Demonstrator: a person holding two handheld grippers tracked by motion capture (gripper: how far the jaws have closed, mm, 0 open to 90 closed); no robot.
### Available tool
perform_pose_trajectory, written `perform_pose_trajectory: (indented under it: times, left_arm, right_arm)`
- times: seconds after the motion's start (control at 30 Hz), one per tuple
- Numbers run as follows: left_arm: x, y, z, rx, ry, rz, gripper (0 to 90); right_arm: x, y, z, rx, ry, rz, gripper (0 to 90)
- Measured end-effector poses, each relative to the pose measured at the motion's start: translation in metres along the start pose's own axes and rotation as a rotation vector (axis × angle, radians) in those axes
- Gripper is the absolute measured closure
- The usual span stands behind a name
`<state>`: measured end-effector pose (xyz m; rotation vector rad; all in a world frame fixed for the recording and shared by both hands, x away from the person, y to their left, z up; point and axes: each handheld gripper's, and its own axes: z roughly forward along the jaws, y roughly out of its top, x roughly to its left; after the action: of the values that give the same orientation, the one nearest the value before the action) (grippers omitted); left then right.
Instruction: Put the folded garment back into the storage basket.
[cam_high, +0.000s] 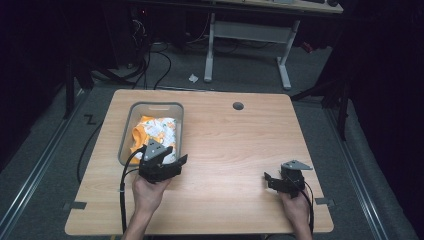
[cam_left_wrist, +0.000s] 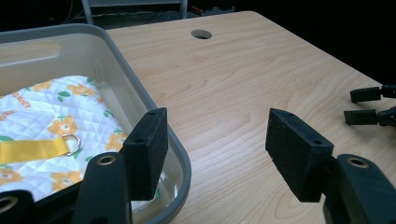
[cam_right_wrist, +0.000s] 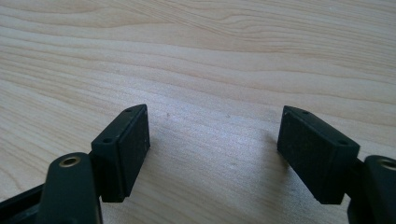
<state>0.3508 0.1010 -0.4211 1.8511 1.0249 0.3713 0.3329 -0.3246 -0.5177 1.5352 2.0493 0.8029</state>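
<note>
A grey plastic bin (cam_high: 126, 131) stands on the left half of the wooden table (cam_high: 230, 140). Inside it lies a white quilted cloth with orange flowers (cam_high: 159, 131), carrying a yellow strap and a metal ring (cam_left_wrist: 71, 143). My left gripper (cam_high: 176, 155) hovers at the bin's near right corner, open, one jaw over the bin rim (cam_left_wrist: 154, 105), the other over bare wood. My right gripper (cam_high: 270, 181) rests low near the table's front right, open, nothing between its jaws (cam_right_wrist: 215, 149). It also shows at the right edge of the left gripper view (cam_left_wrist: 369, 105).
A round cable hole (cam_high: 238, 106) sits near the table's far edge. Beyond the table stand a white desk frame (cam_high: 247, 37) and loose cables on the dark floor. Metal rails run along both sides of the table.
</note>
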Motion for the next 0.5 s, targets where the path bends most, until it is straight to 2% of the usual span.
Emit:
perform_pose_trajectory:
  times: [0.5]
  left_arm:
    - [-0.015,-0.004,0.014,0.012,-0.047,0.004,39.3]
  right_arm:
    - [0.0,0.0,0.0,0.0,0.001,-0.001,25.3]
